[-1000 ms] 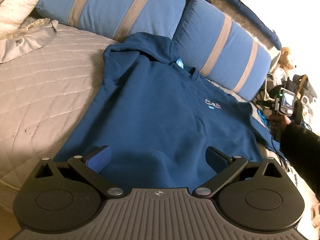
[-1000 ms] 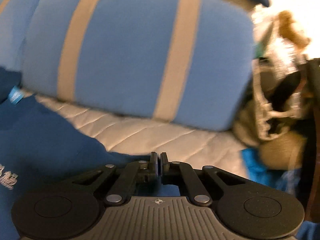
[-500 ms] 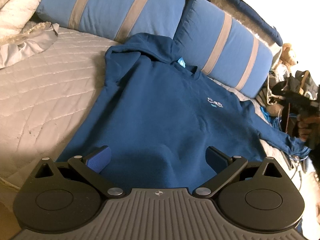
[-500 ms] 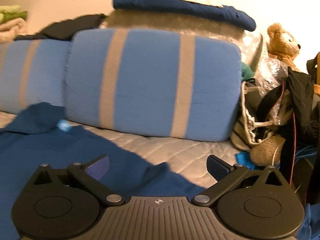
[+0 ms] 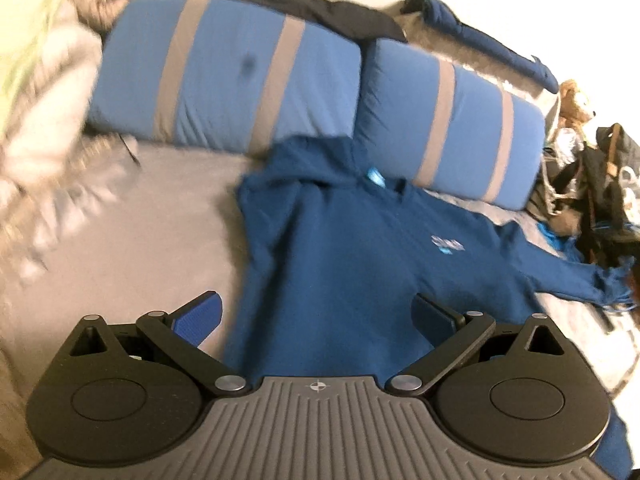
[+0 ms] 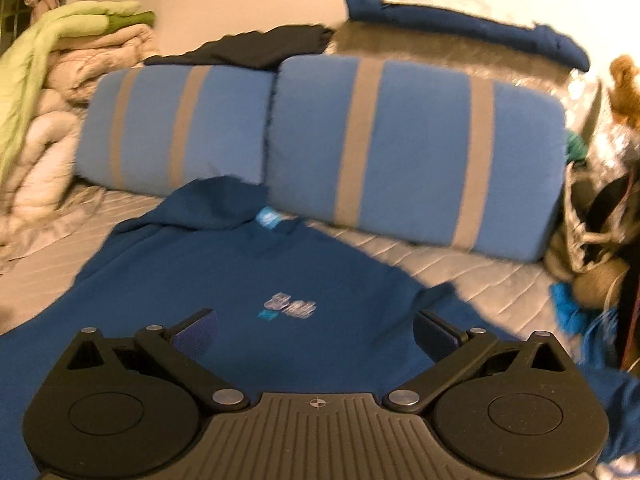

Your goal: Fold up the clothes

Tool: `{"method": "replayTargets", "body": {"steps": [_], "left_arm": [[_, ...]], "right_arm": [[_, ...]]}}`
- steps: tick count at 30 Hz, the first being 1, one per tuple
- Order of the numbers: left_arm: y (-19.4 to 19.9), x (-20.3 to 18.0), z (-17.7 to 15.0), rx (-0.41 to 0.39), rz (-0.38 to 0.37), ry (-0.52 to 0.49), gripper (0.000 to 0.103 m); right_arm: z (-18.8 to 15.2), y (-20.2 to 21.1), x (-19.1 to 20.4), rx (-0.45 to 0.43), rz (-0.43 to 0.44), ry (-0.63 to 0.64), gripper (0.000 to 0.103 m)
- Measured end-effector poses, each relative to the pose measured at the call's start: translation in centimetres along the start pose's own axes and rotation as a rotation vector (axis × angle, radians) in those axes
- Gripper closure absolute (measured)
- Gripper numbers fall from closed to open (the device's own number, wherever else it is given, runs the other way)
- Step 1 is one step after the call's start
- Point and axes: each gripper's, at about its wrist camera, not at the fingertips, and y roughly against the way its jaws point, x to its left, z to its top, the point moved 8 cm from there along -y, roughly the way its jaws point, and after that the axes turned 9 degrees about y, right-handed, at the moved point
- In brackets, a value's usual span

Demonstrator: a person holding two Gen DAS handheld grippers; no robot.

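A dark blue hooded sweatshirt [image 5: 360, 264] lies front up on the quilted bed, hood toward the pillows, one sleeve [image 5: 592, 280] stretched out to the right. It has a small pale chest logo [image 6: 290, 306]. My left gripper [image 5: 316, 312] hovers open above the sweatshirt's lower left part, nothing between its fingers. In the right wrist view the sweatshirt [image 6: 224, 280] spreads below my right gripper [image 6: 316, 330], which stands wide open and empty over the chest.
Two blue pillows with grey stripes [image 5: 240, 80] [image 6: 408, 152] lean along the back. Folded bedding [image 6: 52, 92] is piled at the left. Bags and a teddy bear [image 5: 576, 100] crowd the right side. A grey quilted mattress [image 5: 132, 216] shows at the left.
The right gripper went from shut to wide open and swung left, from the pillow to above the sweatshirt's chest. The sleeve now lies stretched out. The left gripper rose and its view tilted up.
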Motion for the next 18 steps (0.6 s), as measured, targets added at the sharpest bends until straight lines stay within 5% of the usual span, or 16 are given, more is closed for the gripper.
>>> {"method": "replayTargets", "body": {"steps": [9,18], "left_arm": [[-2.2,1.2,5.2,-0.138,0.106,-0.164,0.0],[-8.9,0.5,7.8,-0.127,0.13,-0.25,0.0]], "right_arm": [[-4.0,-2.0,6.9,0.061,0.127,-0.029,0.0],[-5.0,-4.0,10.8,0.082,0.17,-0.031,0.0]]}}
